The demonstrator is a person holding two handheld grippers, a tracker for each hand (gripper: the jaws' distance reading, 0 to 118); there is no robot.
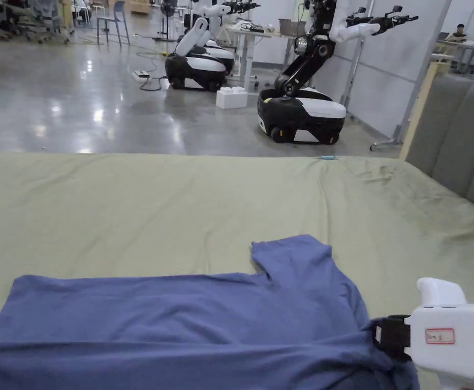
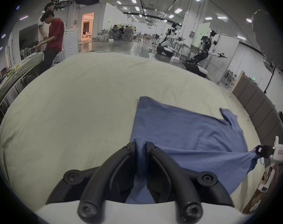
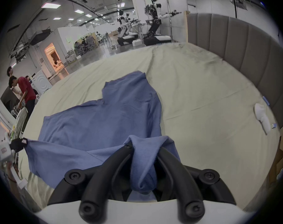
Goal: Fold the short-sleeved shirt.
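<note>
A blue short-sleeved shirt (image 1: 190, 325) lies spread on the pale green bed sheet (image 1: 180, 213), one sleeve pointing away from me. My right gripper (image 1: 383, 337) is shut on the shirt's near right edge; in the right gripper view its jaws pinch a bunch of blue cloth (image 3: 144, 159). My left gripper (image 2: 140, 144) is shut on the near hem of the shirt (image 2: 177, 130) at the left. Between the two grippers the near edge is lifted and pulled taut. The left gripper (image 3: 18, 144) also appears far left in the right gripper view, and the right gripper (image 2: 258, 152) at the right of the left gripper view.
A grey padded headboard (image 1: 454, 137) borders the bed on the right. A white object (image 3: 262, 117) lies on the sheet near it. Wheeled robots (image 1: 302, 111) stand on the floor beyond the bed. Two people (image 2: 52, 38) stand by a table at the left.
</note>
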